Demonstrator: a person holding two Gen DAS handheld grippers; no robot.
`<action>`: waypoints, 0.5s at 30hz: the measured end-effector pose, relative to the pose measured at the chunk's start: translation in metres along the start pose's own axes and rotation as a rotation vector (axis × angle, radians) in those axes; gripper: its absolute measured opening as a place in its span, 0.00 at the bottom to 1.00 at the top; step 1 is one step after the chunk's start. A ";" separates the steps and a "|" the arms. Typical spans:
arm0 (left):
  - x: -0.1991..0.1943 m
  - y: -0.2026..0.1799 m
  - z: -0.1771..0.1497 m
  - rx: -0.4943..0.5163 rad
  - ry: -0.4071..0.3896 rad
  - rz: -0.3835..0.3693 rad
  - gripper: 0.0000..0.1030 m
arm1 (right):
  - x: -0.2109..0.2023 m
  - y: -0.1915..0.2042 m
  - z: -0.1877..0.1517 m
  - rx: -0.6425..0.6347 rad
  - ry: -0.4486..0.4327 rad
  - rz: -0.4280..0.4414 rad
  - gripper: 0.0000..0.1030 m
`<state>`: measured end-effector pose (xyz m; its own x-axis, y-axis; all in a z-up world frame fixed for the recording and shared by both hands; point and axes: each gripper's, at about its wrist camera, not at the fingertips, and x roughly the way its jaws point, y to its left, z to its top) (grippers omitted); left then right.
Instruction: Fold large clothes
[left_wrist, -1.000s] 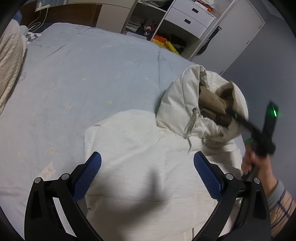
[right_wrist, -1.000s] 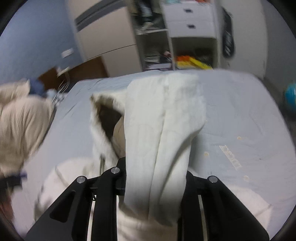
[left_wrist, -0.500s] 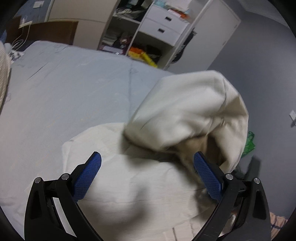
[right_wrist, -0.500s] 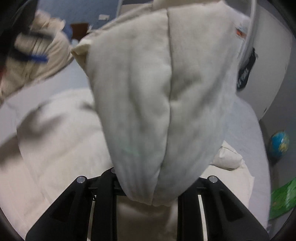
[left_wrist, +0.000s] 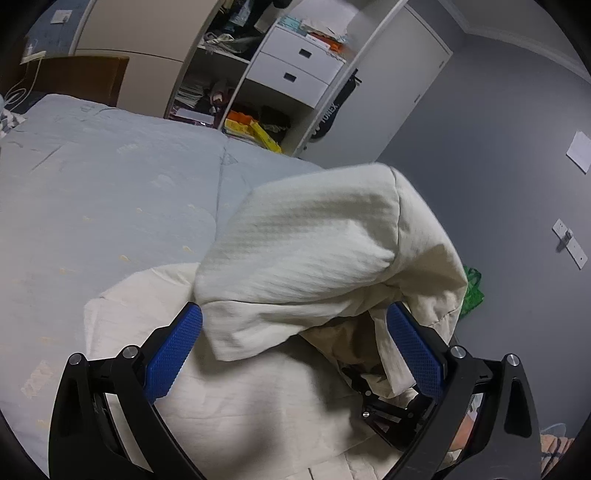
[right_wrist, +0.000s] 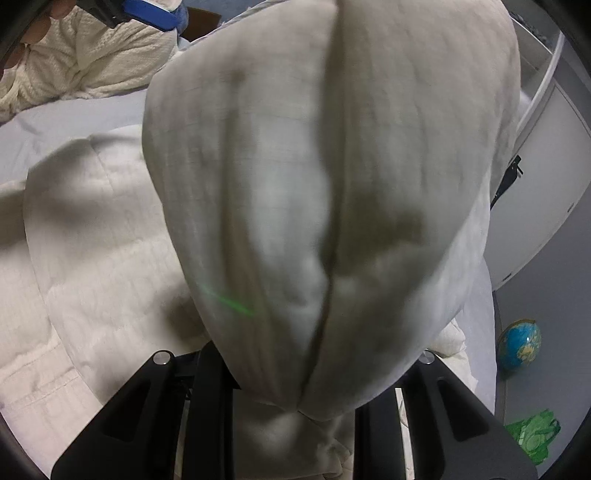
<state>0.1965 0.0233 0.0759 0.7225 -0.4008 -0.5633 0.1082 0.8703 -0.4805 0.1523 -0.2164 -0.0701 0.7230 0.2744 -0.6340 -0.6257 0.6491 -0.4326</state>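
A cream hooded garment (left_wrist: 147, 314) lies spread on the bed. Its hood (left_wrist: 314, 251) is lifted and folded over toward the body. My right gripper (right_wrist: 295, 398) is shut on the hood (right_wrist: 332, 184), which drapes over its fingers and fills the right wrist view. Its fingertips are hidden by the cloth. My left gripper (left_wrist: 295, 350) is open, its blue pads (left_wrist: 173, 354) wide apart just above the garment. The hood's lower edge hangs between them without being pinched. The right gripper's black frame (left_wrist: 388, 417) shows under the hood.
The light blue bed cover (left_wrist: 92, 192) stretches away to the left. Open shelves with white drawers (left_wrist: 295, 70) stand behind the bed. A cream knit item (right_wrist: 74, 66) lies on the bed. A globe (right_wrist: 519, 343) and a green bag (right_wrist: 535, 434) are on the floor.
The right gripper has swung the hood up from the right and over the garment's body, rolling as it went. The left gripper has risen, and the hood now hangs between its pads.
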 end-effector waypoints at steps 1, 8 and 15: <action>0.005 0.000 0.001 -0.001 0.004 -0.001 0.93 | -0.001 0.000 -0.002 -0.002 0.000 0.000 0.18; 0.028 -0.023 0.009 0.129 -0.037 0.032 0.91 | -0.001 0.014 -0.006 -0.047 0.003 -0.011 0.19; 0.056 -0.030 0.002 0.241 0.077 0.099 0.23 | 0.001 0.015 -0.003 -0.039 0.011 -0.007 0.19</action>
<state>0.2345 -0.0248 0.0600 0.6846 -0.3230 -0.6535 0.2059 0.9456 -0.2517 0.1427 -0.2085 -0.0792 0.7243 0.2619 -0.6378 -0.6317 0.6226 -0.4618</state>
